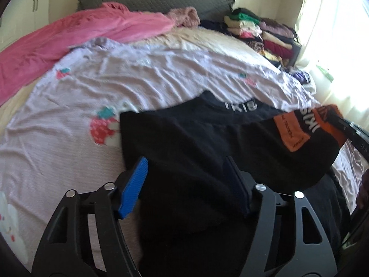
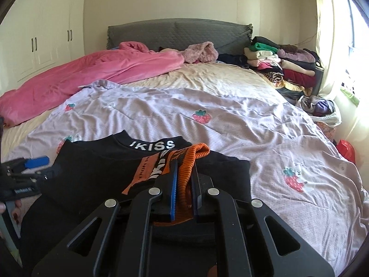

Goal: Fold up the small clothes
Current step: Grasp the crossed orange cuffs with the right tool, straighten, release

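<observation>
black top [image 2: 96, 175]: collar away from grippers | right gripper [image 2: 184, 175]: clamped on orange cuff [image 2: 184, 173] | left gripper [image 1: 186, 180]: jaws apart astride near-left hem | bedspread [image 2: 230, 115] beyond clear

Home bedroom, bed [image 2: 207, 80], grey headboard [image 2: 180, 32], white wardrobe [image 2: 46, 34]

Black top [image 2: 96, 175] w/ white "IKISS" lettering on its collar [image 2: 152, 143], lying mostly flat on the bed, collar toward the headboard. Fabric dark, a bit rumpled; near part runs out of frame at bottom. One sleeve folded in over the chest: orange ribbed cuff [image 2: 189, 161] bunched up & lifted off the body, w/ an orange patch [image 1: 291, 130] of small print and a black-white lettered band beside it. Top's left edge straight, near a strawberry print.
</observation>
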